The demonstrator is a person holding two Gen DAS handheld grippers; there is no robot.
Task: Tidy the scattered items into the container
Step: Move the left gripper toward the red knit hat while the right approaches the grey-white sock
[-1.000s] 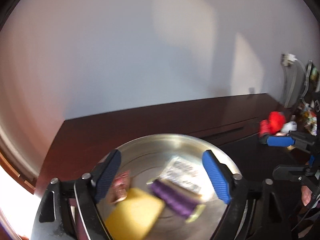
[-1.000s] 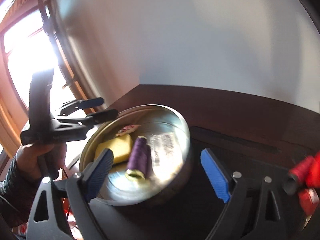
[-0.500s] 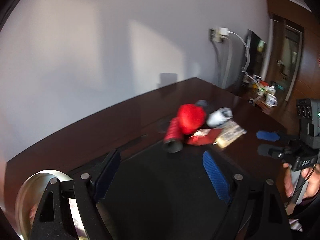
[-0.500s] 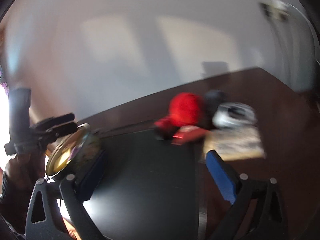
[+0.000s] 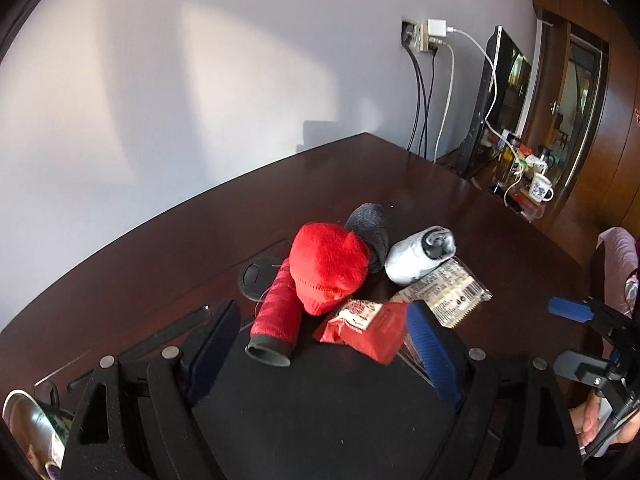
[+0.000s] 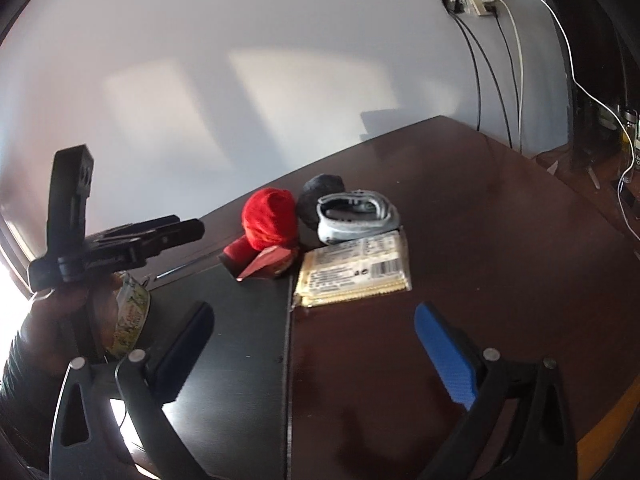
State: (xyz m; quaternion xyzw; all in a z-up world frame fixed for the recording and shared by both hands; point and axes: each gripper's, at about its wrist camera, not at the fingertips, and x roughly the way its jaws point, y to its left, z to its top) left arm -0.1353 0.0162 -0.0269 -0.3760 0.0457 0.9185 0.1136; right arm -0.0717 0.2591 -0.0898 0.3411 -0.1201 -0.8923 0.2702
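While the right wrist hides it, left shows red spool.

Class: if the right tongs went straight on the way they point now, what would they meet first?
Probably the clear cracker packet, lying flat ahead of the opening, empty right tongs; depth is uncertain.

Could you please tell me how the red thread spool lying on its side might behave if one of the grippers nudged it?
The red thread spool lies on its side, so it would probably roll. The red sock ball rests against it and might block or tumble. Wound thread likely gives decent grip.
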